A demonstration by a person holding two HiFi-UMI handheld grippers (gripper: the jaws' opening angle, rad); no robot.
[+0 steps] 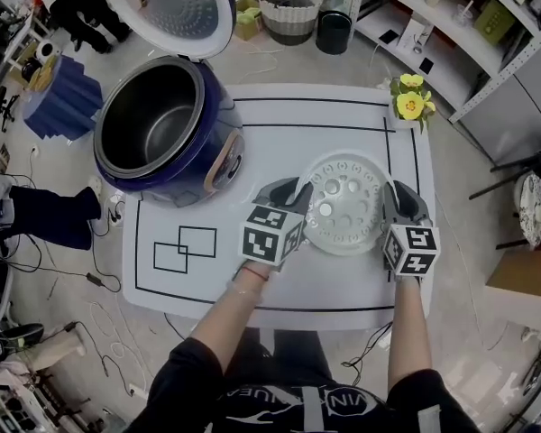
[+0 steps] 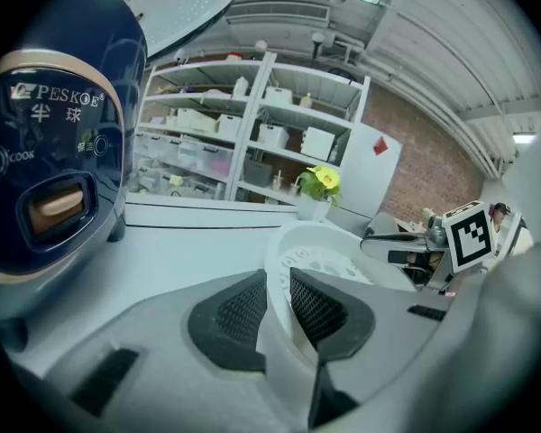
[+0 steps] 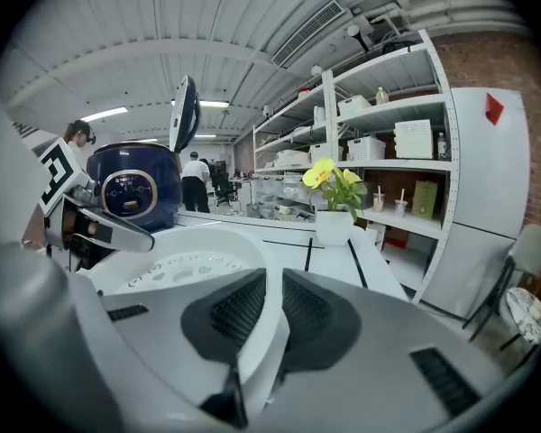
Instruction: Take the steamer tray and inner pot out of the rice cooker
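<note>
The white perforated steamer tray (image 1: 343, 201) sits low over the white table (image 1: 279, 282), right of the cooker; whether it touches the table I cannot tell. My left gripper (image 1: 298, 194) is shut on the tray's left rim (image 2: 284, 269), with the rim running between the pads (image 2: 243, 309). On the opposite rim (image 3: 252, 278), my right gripper (image 1: 393, 201) is shut too. The blue rice cooker (image 1: 167, 129) stands at the table's back left with its lid (image 1: 171, 7) up. The dark metal inner pot (image 1: 149, 120) is inside it.
A small pot of yellow flowers (image 1: 408, 102) stands at the table's back right corner. Two overlapping black squares (image 1: 185, 249) are marked at the front left. Shelving (image 1: 451, 25) runs behind on the right. A person (image 1: 77, 7) crouches at far left.
</note>
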